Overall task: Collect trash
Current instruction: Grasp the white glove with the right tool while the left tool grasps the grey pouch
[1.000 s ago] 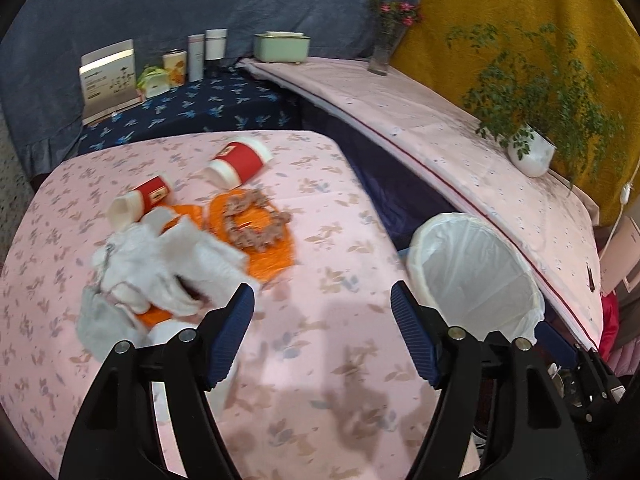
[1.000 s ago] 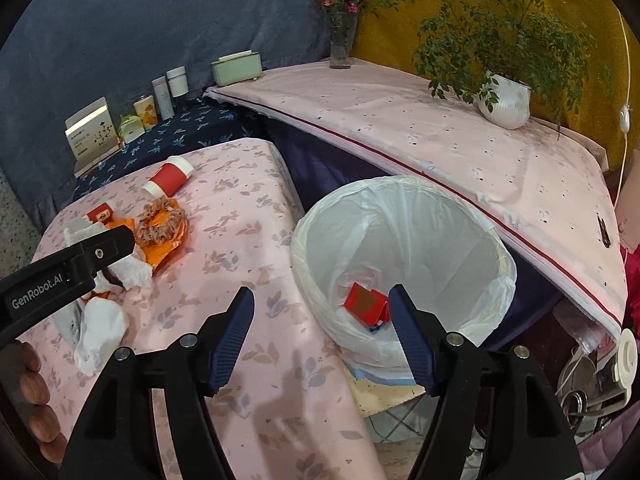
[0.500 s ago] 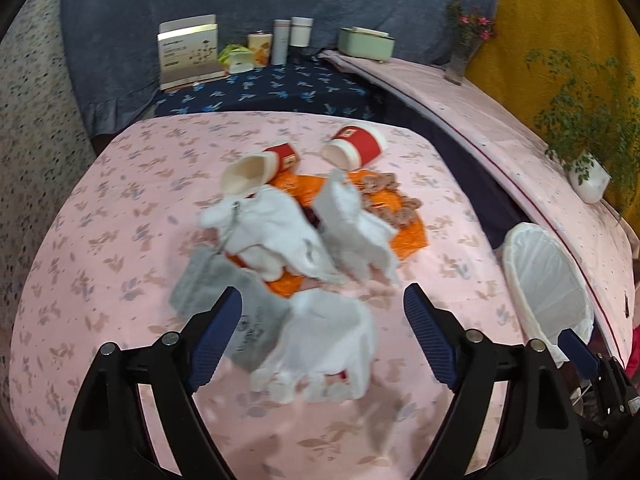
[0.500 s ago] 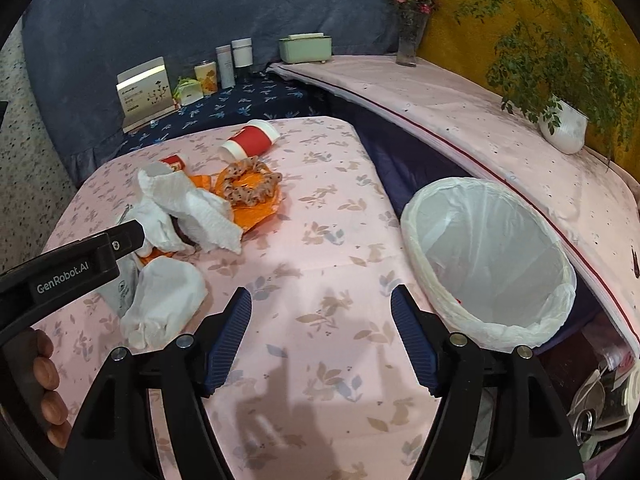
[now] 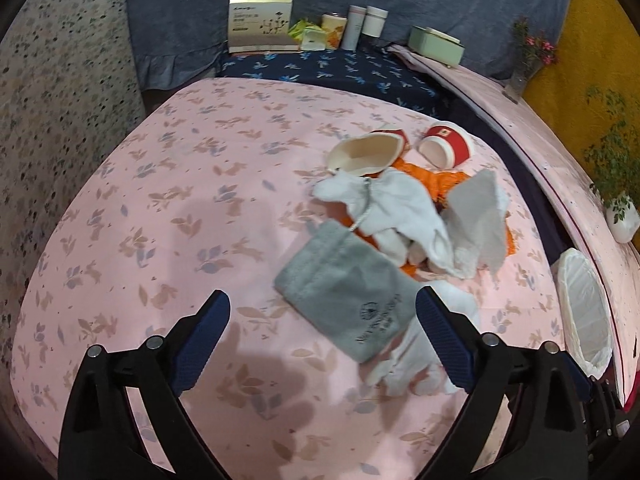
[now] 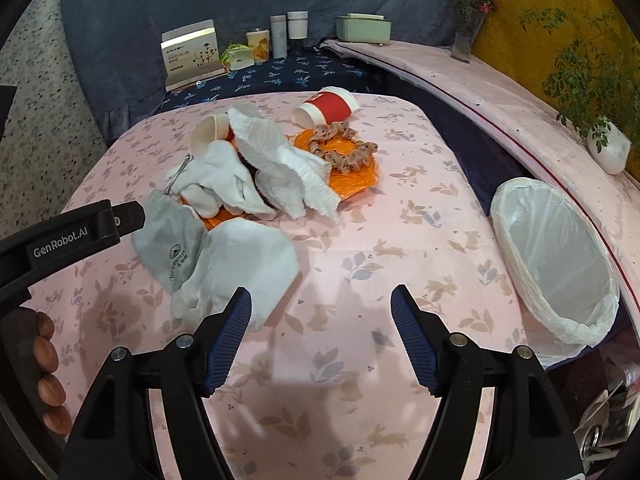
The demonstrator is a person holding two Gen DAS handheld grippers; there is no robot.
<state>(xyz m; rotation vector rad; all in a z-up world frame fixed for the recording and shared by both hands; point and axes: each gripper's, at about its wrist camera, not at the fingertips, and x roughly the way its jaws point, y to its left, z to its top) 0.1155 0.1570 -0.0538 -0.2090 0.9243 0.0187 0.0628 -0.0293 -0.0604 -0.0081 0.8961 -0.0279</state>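
A trash pile lies on the pink table (image 5: 160,208): a grey pouch (image 5: 348,300) (image 6: 172,240), white tissues (image 5: 396,212) (image 6: 280,160), a flat white tissue (image 6: 244,264) (image 5: 416,352), two tipped red paper cups (image 5: 448,146) (image 6: 328,106), an orange wrapper (image 6: 348,172) with a brown ring on it. My left gripper (image 5: 322,326) is open, just above the grey pouch. My right gripper (image 6: 320,312) is open and empty over bare cloth, right of the flat tissue. A white-lined bin (image 6: 556,256) (image 5: 586,308) stands at the table's right edge.
Boxes, tins and bottles (image 6: 280,36) stand on a dark blue shelf at the back. A long pink ledge (image 6: 500,92) with a potted plant (image 6: 600,92) and flower vase runs behind the bin. The left gripper's body (image 6: 68,236) reaches in from the left.
Both grippers swung left, away from the bin and toward the trash pile. The left gripper now sits over the grey pouch. Both stayed open.
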